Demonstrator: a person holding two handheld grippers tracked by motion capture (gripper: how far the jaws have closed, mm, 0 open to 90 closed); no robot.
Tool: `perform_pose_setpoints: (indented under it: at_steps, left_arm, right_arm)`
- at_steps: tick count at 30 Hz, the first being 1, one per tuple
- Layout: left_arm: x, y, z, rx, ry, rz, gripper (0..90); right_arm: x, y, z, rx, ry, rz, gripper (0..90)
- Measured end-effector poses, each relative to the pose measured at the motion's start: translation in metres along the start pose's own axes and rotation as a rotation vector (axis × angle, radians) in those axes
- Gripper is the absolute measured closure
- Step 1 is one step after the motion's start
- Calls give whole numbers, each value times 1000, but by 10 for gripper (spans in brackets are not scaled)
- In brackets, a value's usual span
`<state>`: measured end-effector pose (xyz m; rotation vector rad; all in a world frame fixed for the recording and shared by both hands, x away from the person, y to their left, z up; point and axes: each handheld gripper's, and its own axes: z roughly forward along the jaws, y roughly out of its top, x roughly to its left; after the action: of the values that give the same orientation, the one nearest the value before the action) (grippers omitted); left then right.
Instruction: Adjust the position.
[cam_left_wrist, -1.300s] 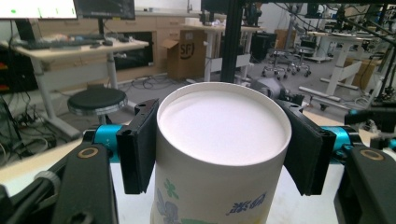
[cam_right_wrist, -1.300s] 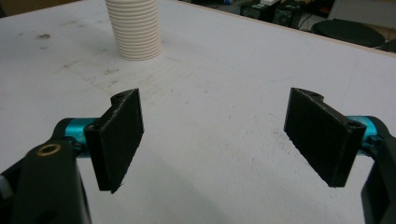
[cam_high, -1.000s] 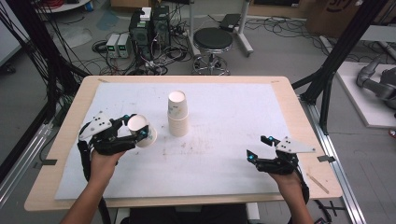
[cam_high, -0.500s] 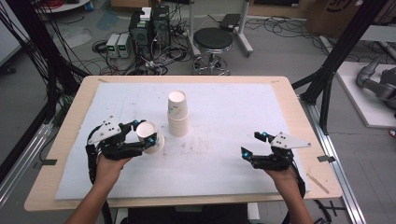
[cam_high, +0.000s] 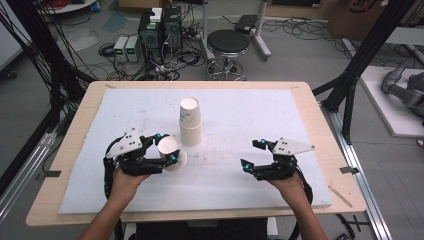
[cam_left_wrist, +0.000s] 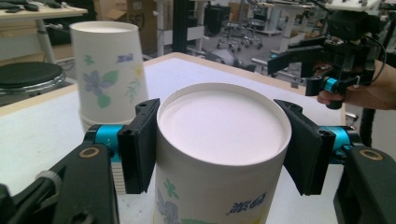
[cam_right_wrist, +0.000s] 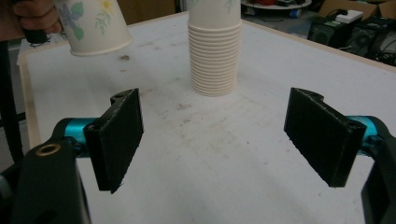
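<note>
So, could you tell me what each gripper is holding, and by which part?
The left gripper clamps an upside-down paper cup by its sides near the base; the right gripper holds nothing.

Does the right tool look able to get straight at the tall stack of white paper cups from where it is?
Probably yes. The right tool is open and empty, and bare white table cover lies between it and the stack of white paper cups.
</note>
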<state>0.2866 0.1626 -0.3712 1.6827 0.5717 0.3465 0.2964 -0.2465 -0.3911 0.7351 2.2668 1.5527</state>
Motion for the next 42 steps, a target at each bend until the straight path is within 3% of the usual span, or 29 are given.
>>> perform_pose_setpoints:
  at_steps: [11,34,42]
  left_arm:
    - [-8,-2,18,20,-90,7,352]
    - [-23,2,50,33,-236,42,352]
    - [-30,4,57,3,-336,37,352]
  right_arm:
    - [18,7,16,-20,98,-23,204]
    - [36,9,37,7,218,-82,206]
    - [43,13,51,19,289,-99,206]
